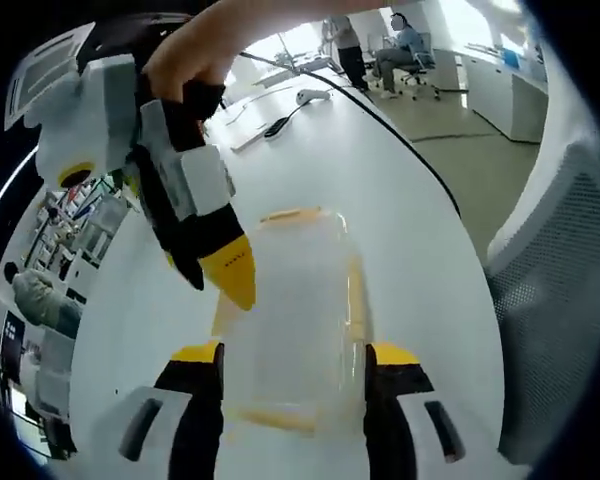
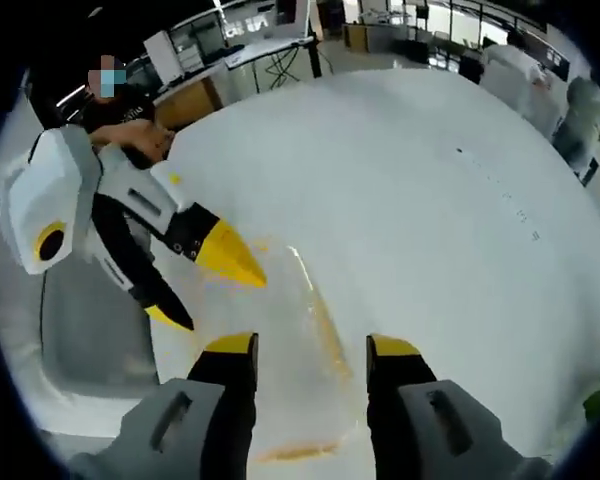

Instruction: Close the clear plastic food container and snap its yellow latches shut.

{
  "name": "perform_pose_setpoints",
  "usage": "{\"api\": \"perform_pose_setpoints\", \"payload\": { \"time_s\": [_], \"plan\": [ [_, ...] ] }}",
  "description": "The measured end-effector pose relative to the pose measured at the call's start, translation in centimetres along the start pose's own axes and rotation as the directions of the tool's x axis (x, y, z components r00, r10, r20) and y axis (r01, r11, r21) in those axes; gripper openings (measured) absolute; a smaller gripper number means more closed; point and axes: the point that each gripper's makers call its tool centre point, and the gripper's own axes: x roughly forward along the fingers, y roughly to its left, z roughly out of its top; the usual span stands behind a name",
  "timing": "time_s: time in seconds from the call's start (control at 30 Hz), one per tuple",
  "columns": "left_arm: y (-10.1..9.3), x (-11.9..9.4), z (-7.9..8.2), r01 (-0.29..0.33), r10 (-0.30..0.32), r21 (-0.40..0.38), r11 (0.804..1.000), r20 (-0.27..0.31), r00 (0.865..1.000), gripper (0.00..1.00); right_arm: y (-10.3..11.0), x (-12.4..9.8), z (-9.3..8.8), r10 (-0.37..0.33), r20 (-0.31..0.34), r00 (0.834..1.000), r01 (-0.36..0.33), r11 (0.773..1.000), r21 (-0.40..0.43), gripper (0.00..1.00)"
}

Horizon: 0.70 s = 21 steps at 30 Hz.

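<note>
White tabletop (image 1: 400,200) runs under both grippers, and behind it I see an open office with desks and seated people. From the left gripper view, I get the clear plastic food container (image 1: 295,310) most plainly: it sits on the table between my left gripper's (image 1: 295,352) 2 yellow-tipped jaws, which stand wide on either side of it. Whether the pads actually touch its walls I cannot tell. Yellow latches (image 1: 290,216) show along the container's far edge, its sides and its near edge. The right gripper (image 1: 220,268) comes in from upper left, held by a hand (image 1: 195,50), its yellow tip low beside the container's left side; I cannot tell from here how far its jaws are spread.

From the right gripper view, I see my right gripper's (image 2: 308,345) own jaws standing apart with nothing clamped, the container (image 2: 300,350) faint and nearly transparent between and beyond them, with a yellow strip down one edge and another near the bottom. The left gripper (image 2: 205,285) enters from the left, its 2 yellow tips spread apart over the container's far side. A grey mesh chair (image 1: 555,300) stands past the table edge in the left gripper view.
</note>
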Motion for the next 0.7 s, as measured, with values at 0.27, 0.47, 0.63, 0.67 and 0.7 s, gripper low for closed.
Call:
{"api": "perform_pose_setpoints", "payload": {
  "time_s": [0.27,0.47,0.63,0.67,0.7],
  "plan": [
    [1.4,-1.0,-0.4,0.011,-0.010,-0.065,0.998,0.019,1.000,0.66,1.0,-1.1,-1.5,-0.031,-0.060,0.998,0.025,0.996,-0.086,0.50],
    [2.2,-1.5,-1.1,0.046,-0.043,-0.109,0.993,0.028,0.999,0.72,0.9,-1.6,-2.5,-0.070,-0.095,0.993,0.055,0.988,-0.146,0.64],
    [1.7,-1.8,-2.1,0.119,-0.120,-0.096,0.988,-0.006,0.993,0.77,1.2,-1.7,-3.8,-0.078,-0.135,0.988,0.053,0.983,-0.177,0.68],
    [1.2,-1.8,-2.2,0.155,-0.157,-0.144,0.977,-0.001,0.988,0.83,1.2,-1.7,-3.9,-0.078,-0.136,0.988,0.053,0.982,-0.181,0.71],
    [1.4,-1.8,-2.1,0.153,-0.154,-0.169,0.974,0.007,0.988,0.87,1.2,-1.7,-4.2,-0.083,-0.149,0.985,0.054,0.981,-0.187,0.72]
  ]
}}
